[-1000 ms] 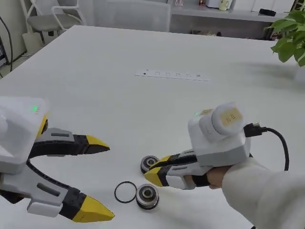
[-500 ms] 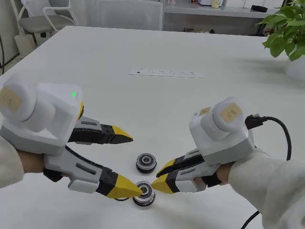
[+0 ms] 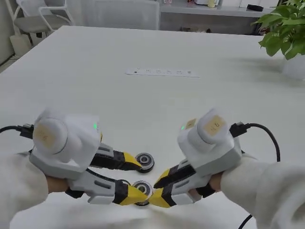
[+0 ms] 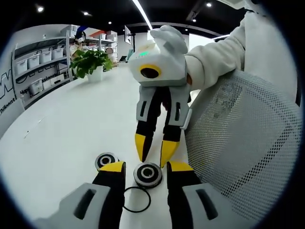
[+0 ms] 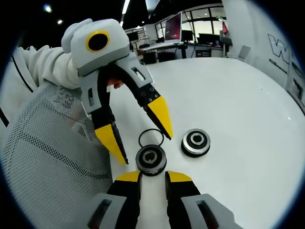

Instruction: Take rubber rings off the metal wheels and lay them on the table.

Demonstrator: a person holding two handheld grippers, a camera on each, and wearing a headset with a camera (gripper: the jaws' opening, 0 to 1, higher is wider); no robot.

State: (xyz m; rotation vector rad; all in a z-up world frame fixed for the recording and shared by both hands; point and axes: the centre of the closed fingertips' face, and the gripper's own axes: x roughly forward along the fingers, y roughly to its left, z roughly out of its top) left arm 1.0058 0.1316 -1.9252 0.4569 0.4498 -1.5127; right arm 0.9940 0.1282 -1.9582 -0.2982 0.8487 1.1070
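Lying flat on the white surface (image 3: 157, 105), a loose black rubber ring (image 4: 137, 199) sits just beside the near wheel (image 4: 147, 174), on the side toward the left gripper (image 4: 146, 166); in the left gripper view it rests between that gripper's two spread jaws. The near wheel lies flat on the surface with its grey metal rim showing. The left gripper's yellow tips flank the wheel without clearly touching it, and that gripper is wide open and holds nothing. From the opposite side the right gripper (image 5: 153, 175) points at the same wheel, its jaws a small way apart and empty, the tips just short of the wheel's edge. In the head view the two grippers meet nose to nose over this wheel near the front edge of the surface. The far wheel (image 5: 196, 142) lies close by, apart from the first, with a dark band round its rim, just beside the upper jaw of the left gripper in the head view. Farther out, a white power strip (image 3: 162, 73) is set in the middle of the surface, a green plant (image 3: 281, 31) stands at the far right, and a black cable (image 3: 267, 136) trails from the right gripper.
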